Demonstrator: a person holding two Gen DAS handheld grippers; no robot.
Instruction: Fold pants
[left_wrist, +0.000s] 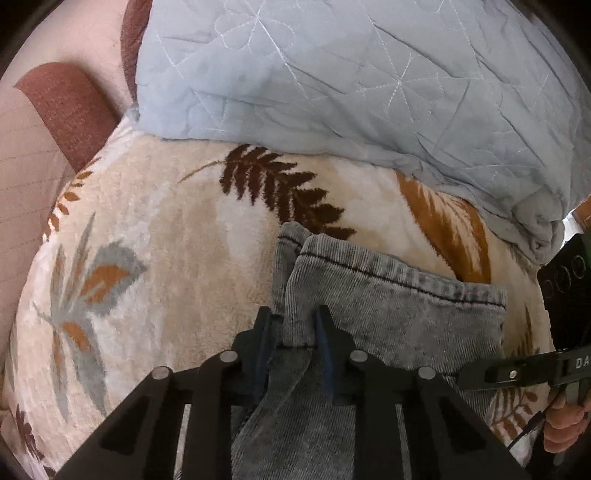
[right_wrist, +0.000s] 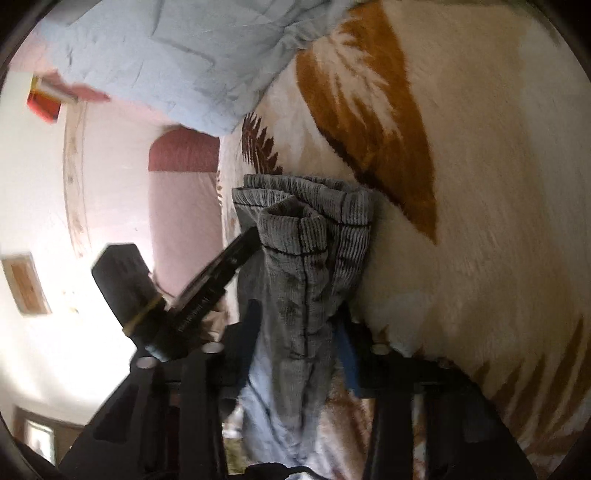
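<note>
Grey washed-denim pants (left_wrist: 399, 306) lie with their hemmed leg ends on a cream leaf-patterned blanket (left_wrist: 166, 236). My left gripper (left_wrist: 293, 321) is shut on the left edge of the leg cloth, which bunches between its black fingers. In the right wrist view the same pants (right_wrist: 314, 236) hang bunched, hems up, and my right gripper (right_wrist: 299, 317) is shut on the gathered fabric. The left gripper's body (right_wrist: 207, 280) shows at the left of that view, touching the cloth. The right gripper's body (left_wrist: 532, 369) and a hand (left_wrist: 565, 424) show at the right edge of the left wrist view.
A pale blue quilted cover (left_wrist: 351, 81) lies bunched over the far part of the blanket. A maroon and pink headboard or cushion (left_wrist: 70, 110) stands at the far left. Pink walls and a framed picture (right_wrist: 26, 284) appear beyond the bed.
</note>
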